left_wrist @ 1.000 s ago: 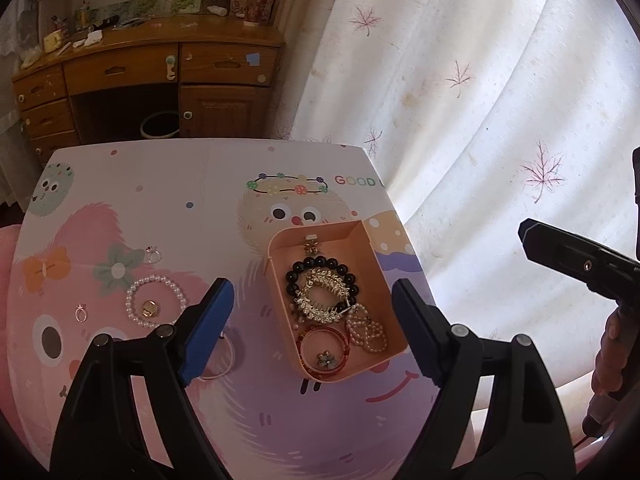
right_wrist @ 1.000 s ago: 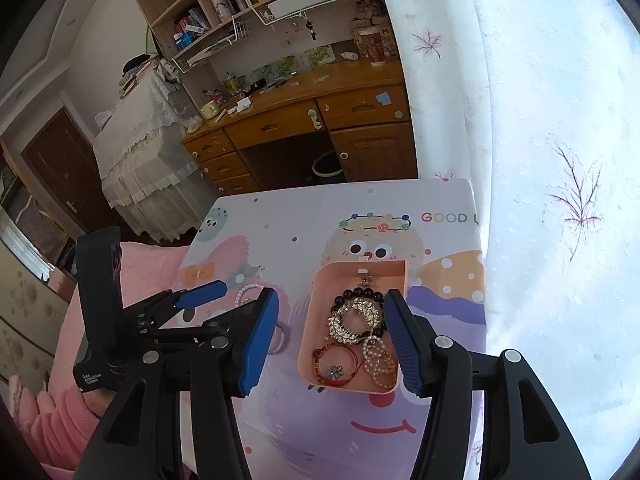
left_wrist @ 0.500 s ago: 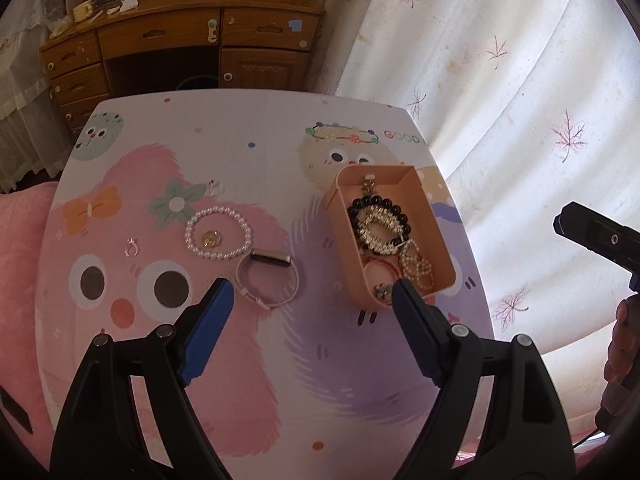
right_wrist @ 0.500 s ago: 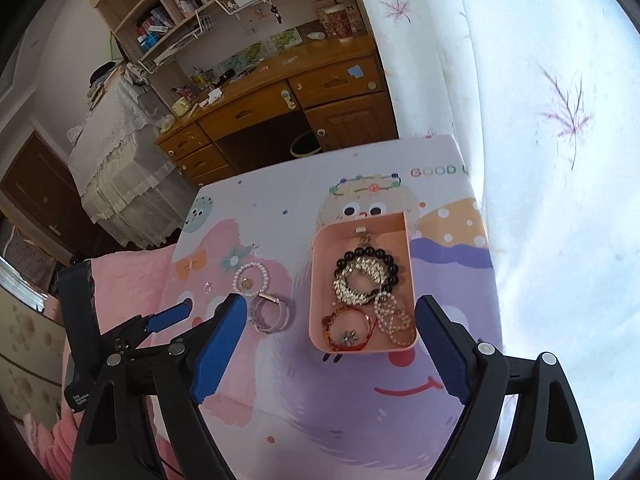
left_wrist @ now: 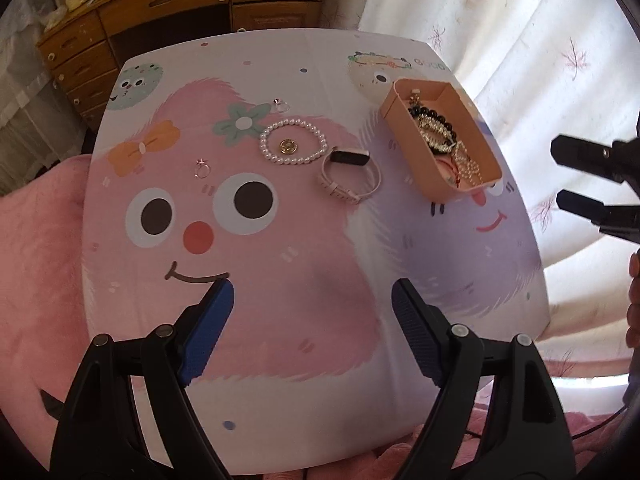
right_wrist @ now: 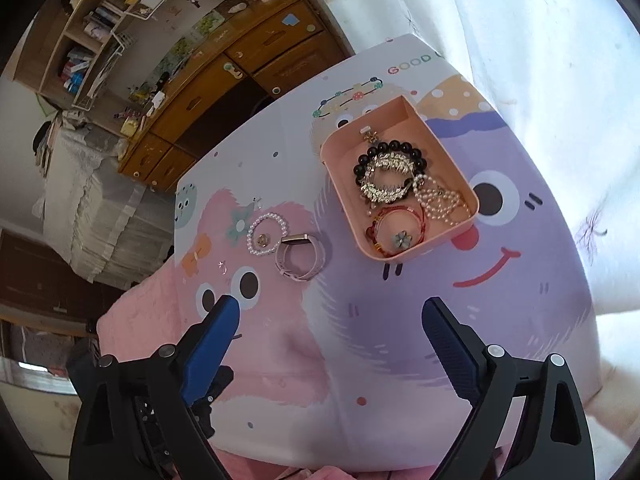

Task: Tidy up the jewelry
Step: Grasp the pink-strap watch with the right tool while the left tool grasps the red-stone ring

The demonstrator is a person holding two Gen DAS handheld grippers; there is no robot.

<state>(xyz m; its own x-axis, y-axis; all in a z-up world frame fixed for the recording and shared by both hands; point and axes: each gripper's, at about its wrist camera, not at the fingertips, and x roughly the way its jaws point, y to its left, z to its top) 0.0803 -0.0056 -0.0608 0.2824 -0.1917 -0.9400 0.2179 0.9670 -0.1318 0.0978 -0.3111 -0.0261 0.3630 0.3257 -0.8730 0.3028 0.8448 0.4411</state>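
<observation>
A pink tray (left_wrist: 404, 128) (right_wrist: 336, 176) on the cartoon table mat holds a black bead bracelet (right_wrist: 380, 152), a gold chain bracelet, a pearl strand and a red bangle (right_wrist: 396, 228). Left of it lie a pink watch band (left_wrist: 350, 178) (right_wrist: 300, 256), a pearl bracelet (left_wrist: 292, 142) (right_wrist: 266, 234) around a gold ring (left_wrist: 287, 146), and two small rings (left_wrist: 201, 169) (left_wrist: 282, 106). My left gripper (left_wrist: 312, 312) hovers open and empty over the mat's near part. My right gripper (right_wrist: 332, 320) is also empty, its jaws still opening; it shows at the left wrist view's right edge (left_wrist: 580, 180).
The mat (left_wrist: 304, 260) covers a small table with pink bedding around its near and left sides. A white curtain (left_wrist: 520, 40) hangs to the right. A wooden desk with drawers (left_wrist: 180, 4) stands beyond the far edge, with shelves (right_wrist: 100, 20) above it.
Both grippers pulled back from the tray toward the table's near side and tilted downward. The right gripper's jaws spread much wider and it rolled. The loose jewelry left of the tray came fully into view.
</observation>
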